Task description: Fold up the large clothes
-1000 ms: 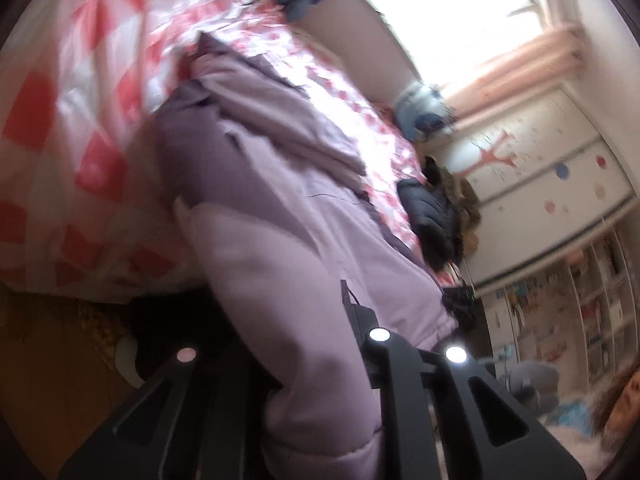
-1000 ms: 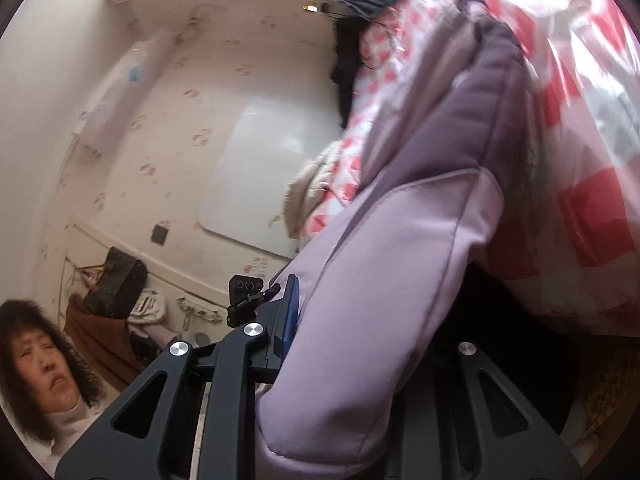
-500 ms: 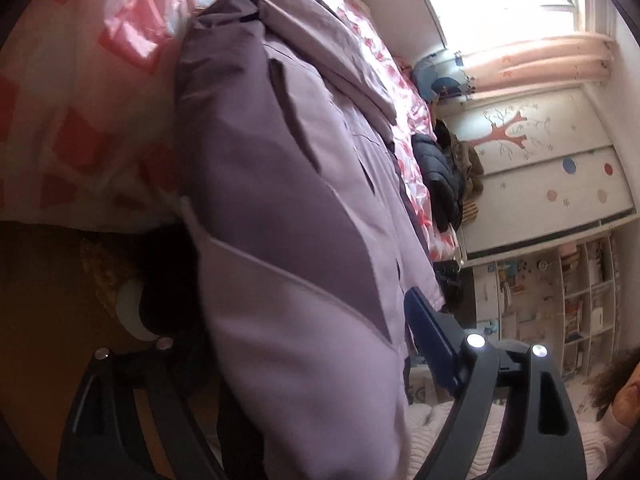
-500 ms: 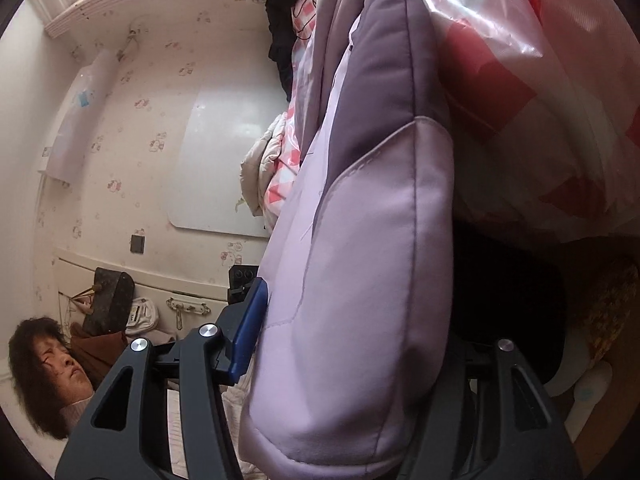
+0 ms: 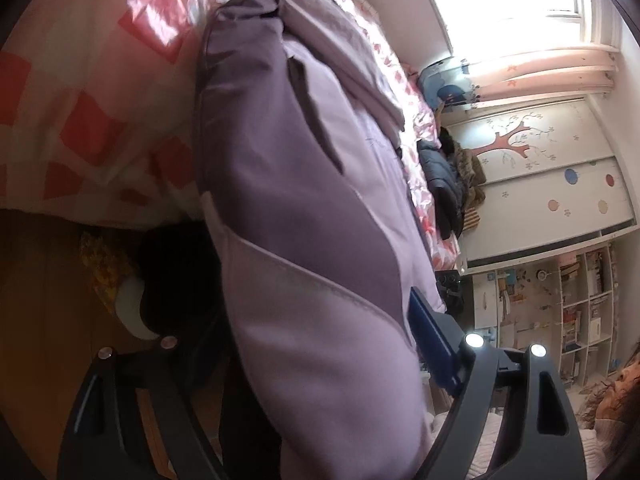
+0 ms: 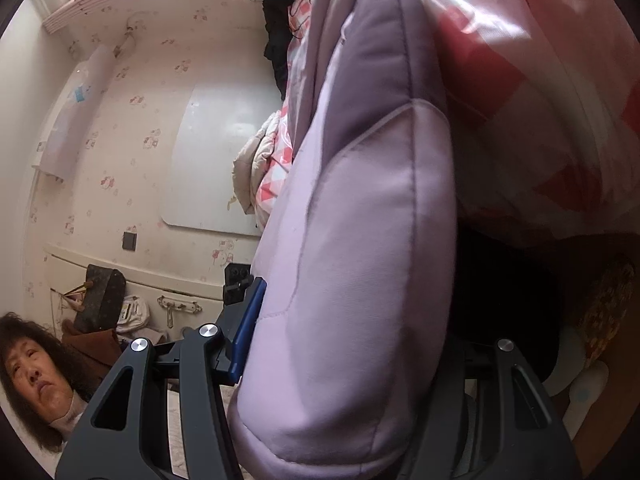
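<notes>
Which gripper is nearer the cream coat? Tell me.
Right, likely. The cream coat lies ahead of the right gripper, beyond the lilac coat; the left gripper's view misses it.

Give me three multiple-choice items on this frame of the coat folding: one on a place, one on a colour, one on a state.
1. Where does the coat lie?
A. On a bed with a red and white checked cover
B. On a bare wooden floor
C. On a hanger by the window

2. What colours is the coat?
A. Black and grey
B. Pale lilac and darker purple
C. Green and yellow

3. How do the jaws of the left gripper stand?
A. Pinched flat with nothing between them
B. Out of view
C. Spread wide, with the coat's padded edge between them

Answers:
1 A: the checked cover spreads under and beside the coat.
2 B: a pale lilac panel meets a darker purple one along a seam, in both views.
3 C: the fingers stand far apart on either side of the thick fabric.
</notes>
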A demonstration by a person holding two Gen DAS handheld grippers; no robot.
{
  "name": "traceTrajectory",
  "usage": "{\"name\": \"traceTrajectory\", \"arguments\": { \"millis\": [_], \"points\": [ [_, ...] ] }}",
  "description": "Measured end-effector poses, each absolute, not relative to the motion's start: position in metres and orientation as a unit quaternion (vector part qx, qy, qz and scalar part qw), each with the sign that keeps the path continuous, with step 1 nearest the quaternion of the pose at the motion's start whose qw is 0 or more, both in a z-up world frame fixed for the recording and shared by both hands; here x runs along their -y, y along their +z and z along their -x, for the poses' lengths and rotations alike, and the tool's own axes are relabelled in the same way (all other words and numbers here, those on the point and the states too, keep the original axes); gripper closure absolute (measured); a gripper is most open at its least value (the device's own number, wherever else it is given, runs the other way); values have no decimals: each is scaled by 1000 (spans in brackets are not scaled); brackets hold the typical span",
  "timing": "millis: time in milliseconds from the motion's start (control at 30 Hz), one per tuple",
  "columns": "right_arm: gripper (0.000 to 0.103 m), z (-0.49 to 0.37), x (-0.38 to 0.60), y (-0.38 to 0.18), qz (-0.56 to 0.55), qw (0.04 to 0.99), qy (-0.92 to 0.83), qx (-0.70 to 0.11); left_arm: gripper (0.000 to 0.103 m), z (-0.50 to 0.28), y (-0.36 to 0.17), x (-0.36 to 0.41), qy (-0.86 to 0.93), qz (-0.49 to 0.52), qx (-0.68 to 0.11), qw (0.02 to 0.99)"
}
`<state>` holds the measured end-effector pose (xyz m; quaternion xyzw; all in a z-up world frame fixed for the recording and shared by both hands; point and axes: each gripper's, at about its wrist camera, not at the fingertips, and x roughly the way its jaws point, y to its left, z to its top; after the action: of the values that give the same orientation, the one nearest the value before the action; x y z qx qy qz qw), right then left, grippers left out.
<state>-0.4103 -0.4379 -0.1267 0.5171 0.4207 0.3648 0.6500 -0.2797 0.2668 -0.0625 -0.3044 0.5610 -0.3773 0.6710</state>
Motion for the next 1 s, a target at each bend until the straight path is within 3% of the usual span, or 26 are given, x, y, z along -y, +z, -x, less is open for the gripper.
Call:
{"name": "traceTrajectory", "arguments": {
  "millis": [133, 167, 233, 333, 467, 533, 567, 633, 700, 833, 1000],
  "points": [
    [49, 411, 438, -137, -518, 646, 374, -418, 23, 279, -67, -269, -355, 304, -571, 675],
    [54, 411, 438, -137, -516, 649, 375, -414, 27, 278, -65, -268, -351, 301, -568, 681],
    [63, 413, 438, -131, -514, 656, 382, -400, 64, 280, -55, -264, -357, 293, -555, 692],
    [71, 415, 442, -117, -511, 669, 394, -371, 78, 285, -37, -256, -354, 268, -535, 718],
    [72, 413, 442, -103, -497, 677, 406, -361, 82, 288, -19, -255, -373, 266, -506, 731],
    [65, 411, 441, -113, -494, 667, 399, -390, 80, 287, -26, -254, -371, 256, -522, 725],
    [65, 411, 441, -119, -493, 664, 395, -401, 77, 286, -31, -255, -370, 259, -529, 719],
    [65, 412, 443, -134, -500, 654, 384, -417, 51, 285, -48, -259, -355, 273, -550, 705],
    [65, 414, 442, -138, -508, 654, 380, -412, 50, 287, -58, -262, -350, 282, -550, 704],
    [73, 420, 442, -109, -519, 674, 390, -352, 83, 296, -45, -263, -365, 283, -508, 728],
    [74, 422, 438, -60, -526, 690, 413, -275, 87, 300, -3, -262, -391, 295, -444, 750]
  ]
}}
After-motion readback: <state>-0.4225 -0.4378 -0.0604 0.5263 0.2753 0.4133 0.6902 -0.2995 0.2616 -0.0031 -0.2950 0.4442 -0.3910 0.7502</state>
